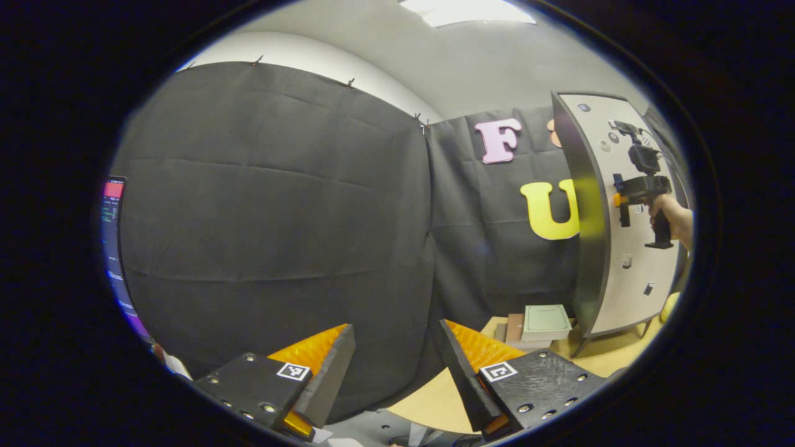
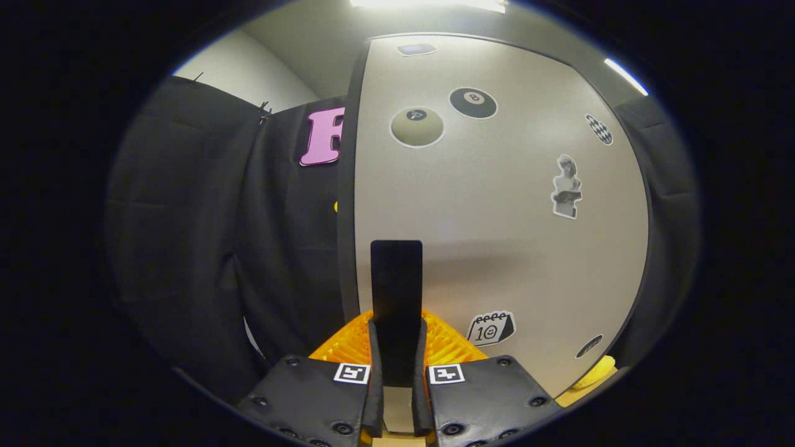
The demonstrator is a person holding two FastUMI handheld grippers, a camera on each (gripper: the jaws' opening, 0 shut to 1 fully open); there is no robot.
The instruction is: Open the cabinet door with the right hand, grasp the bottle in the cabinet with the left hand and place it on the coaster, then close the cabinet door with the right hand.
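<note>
The tall cabinet (image 1: 587, 217) stands on the table at the right in the left gripper view, its pale door (image 1: 627, 273) dotted with stickers. A hand (image 1: 674, 217) holds my right gripper (image 1: 626, 198) against that door. In the right gripper view the door (image 2: 497, 217) is close ahead, and my right gripper (image 2: 396, 347) is shut on its upright black handle (image 2: 396, 279). My left gripper (image 1: 395, 335) is open and holds nothing, facing the black cloth wall away from the cabinet. The door hides the cabinet's inside.
A small stack of books (image 1: 539, 324) lies on the wooden table (image 1: 435, 397) by the cabinet's foot. Something yellow (image 2: 596, 372) sits low beside the cabinet. A screen (image 1: 115, 248) stands at the far left.
</note>
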